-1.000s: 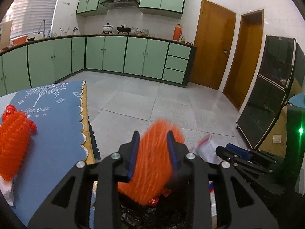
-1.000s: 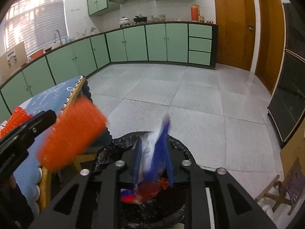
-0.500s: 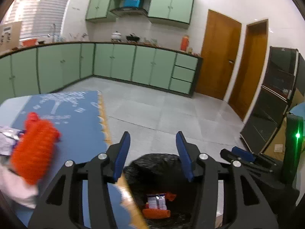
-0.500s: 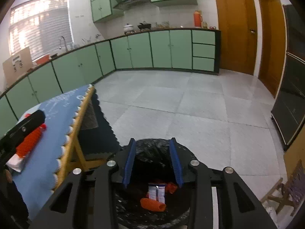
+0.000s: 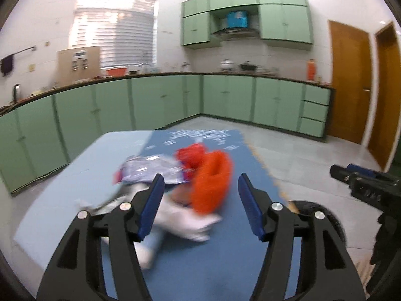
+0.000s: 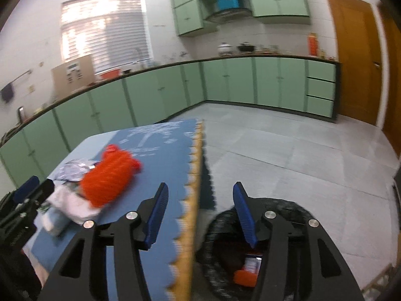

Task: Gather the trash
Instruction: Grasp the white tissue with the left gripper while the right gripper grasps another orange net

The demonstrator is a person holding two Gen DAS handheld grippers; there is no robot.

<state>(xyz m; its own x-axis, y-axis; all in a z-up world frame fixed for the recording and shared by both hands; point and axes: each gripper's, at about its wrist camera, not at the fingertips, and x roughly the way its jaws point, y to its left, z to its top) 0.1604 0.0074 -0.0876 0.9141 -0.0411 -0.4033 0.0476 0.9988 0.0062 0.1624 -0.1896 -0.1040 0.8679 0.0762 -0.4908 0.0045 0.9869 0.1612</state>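
Trash (image 5: 175, 188) lies in a heap on the blue mat (image 5: 225, 263) that covers the table (image 5: 50, 208), near the mat's scalloped edge. On top sits an orange mesh sleeve (image 5: 211, 183), a long tube whose long axis runs from the near side of the table toward the far green cabinets (image 5: 160, 102), its knotted end pointing away from the left gripper (image 5: 200, 207). Beside it lie a crinkled silvery wrapper (image 5: 150, 169) and crumpled white paper (image 5: 185, 223) (all blurred, so finer detail cannot be told). The left gripper points at the heap with its jaws opening; its blue pads touch nothing, and the trash lies beyond them. The right gripper (image 6: 199, 210) hangs over the table's edge, its jaws also opening and empty. Below it on the floor stands a bin (image 6: 223, 228) lined with a black bag, with an orange piece (image 6: 244, 277) and a printed packet (image 6: 252, 262) inside.
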